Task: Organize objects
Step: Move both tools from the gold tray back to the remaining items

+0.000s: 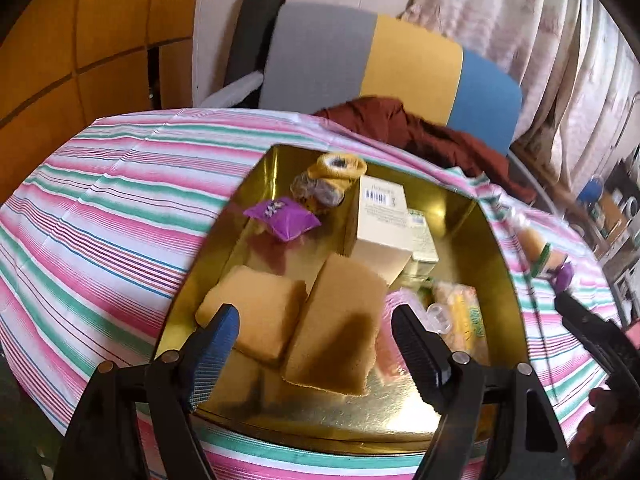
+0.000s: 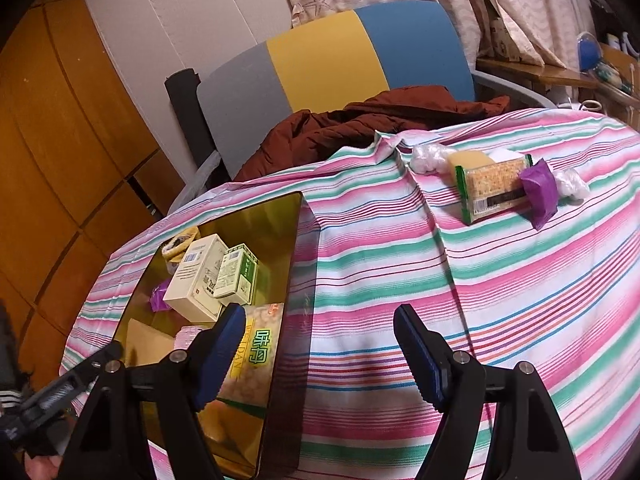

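- Our left gripper [image 1: 314, 330] hangs over the near end of the gold tin [image 1: 506, 264], jaws apart and nothing between them; two tan sponge blocks [image 1: 340, 320] lie in the tin just beyond the fingertips.
- Our right gripper [image 2: 320, 330] hovers over the striped tablecloth [image 2: 500, 300] just right of the tin, jaws spread, gripping nothing.
- Inside the tin, past the sponges, stand a cream box [image 2: 196, 280] with a barcode label and a smaller green-and-white box [image 2: 236, 276]; their print is too small for us to read.
- At the tin's near right lies a yellow snack bag [image 2: 252, 360] with green characters and Latin letters we cannot read with certainty.
- A purple sachet [image 1: 282, 218] and a wrapped pastry [image 1: 332, 178] sit toward the tin's far end.
- Well to the right of the tin, on the cloth, lie a green-edged cracker packet [image 2: 494, 188] with a barcode, another purple sachet [image 2: 540, 194] touching it and clear crumpled wrap.
- Beyond the tin's far side: a grey, yellow and blue chair back [image 2: 332, 60] with a dark red garment [image 2: 360, 124], then curtains and wooden cupboards.
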